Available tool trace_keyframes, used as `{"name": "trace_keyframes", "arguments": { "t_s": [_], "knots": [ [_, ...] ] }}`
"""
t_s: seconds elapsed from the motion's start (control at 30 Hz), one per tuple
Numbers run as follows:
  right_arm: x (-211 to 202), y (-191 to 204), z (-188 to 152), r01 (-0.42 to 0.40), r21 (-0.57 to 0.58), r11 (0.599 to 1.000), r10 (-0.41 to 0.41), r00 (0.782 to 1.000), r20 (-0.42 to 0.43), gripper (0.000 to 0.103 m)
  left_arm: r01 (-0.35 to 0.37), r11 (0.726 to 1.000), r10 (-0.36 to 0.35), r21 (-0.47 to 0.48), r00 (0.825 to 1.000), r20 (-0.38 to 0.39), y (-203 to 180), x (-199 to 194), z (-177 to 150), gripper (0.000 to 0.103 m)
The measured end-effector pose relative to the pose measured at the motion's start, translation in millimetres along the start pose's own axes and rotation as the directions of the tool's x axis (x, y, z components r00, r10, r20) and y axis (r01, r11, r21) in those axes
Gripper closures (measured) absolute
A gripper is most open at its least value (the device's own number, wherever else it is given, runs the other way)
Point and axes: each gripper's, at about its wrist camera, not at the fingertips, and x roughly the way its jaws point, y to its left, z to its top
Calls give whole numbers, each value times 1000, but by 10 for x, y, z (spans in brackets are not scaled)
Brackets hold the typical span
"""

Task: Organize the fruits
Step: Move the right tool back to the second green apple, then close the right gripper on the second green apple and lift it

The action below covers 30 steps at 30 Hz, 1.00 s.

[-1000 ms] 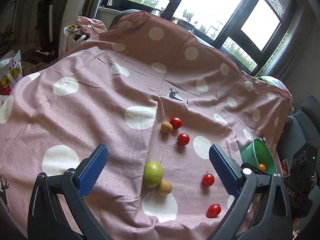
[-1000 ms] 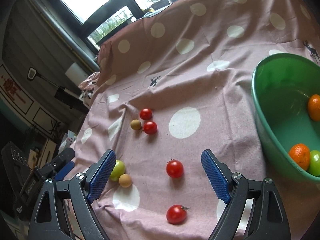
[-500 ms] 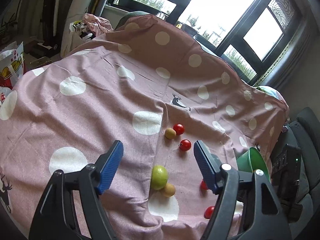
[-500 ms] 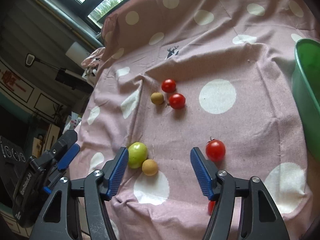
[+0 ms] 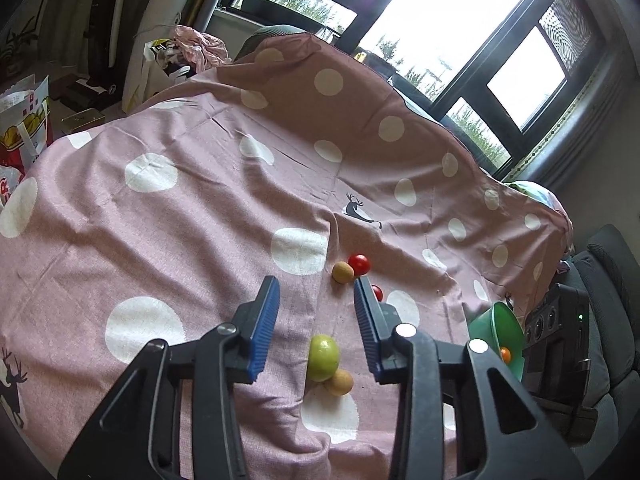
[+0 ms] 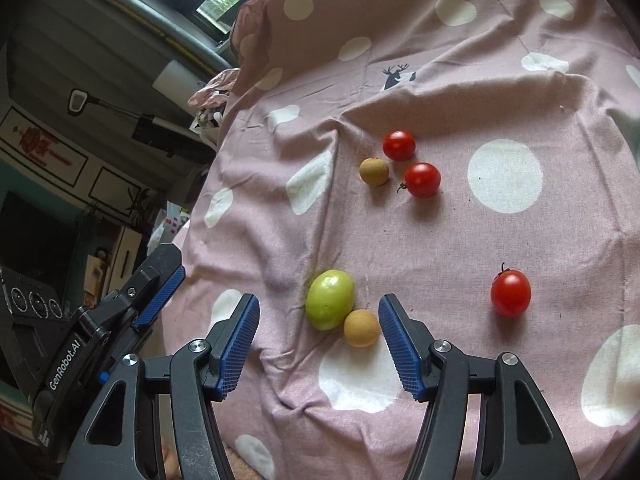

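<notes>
Here, right tool [image 6: 318,316] unclenched above green fruit [image 6: 330,299] touching tan fruit [image 6: 361,327], left tool [image 5: 316,300] closing, empty.

- Pink polka-dot cloth [image 6: 500,240]: woven, matt, creased.
- Cherry tomatoes [image 6: 511,293]: smooth, glossy skin with highlights.
- Green fruit [image 6: 330,299]: smooth, with a soft sheen.
- Tan round fruits [image 6: 361,327]: dull, finely rough skin.
- Green bowl [image 5: 496,330]: smooth, shiny plastic.
- Right claw [image 6: 316,344]: matt black plastic arms, ribbed blue pads [image 6: 236,346], bright metal pins.
- Left claw [image 5: 316,316]: the same finish.
</notes>
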Motion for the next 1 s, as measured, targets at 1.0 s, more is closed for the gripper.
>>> {"name": "trace_keyframes", "arguments": {
  "t_s": [1.0],
  "knots": [
    [579, -268, 103, -71, 135, 988, 89, 987, -133, 65, -33, 999, 33, 2, 999, -42, 3, 81, -20, 66]
  ]
}}
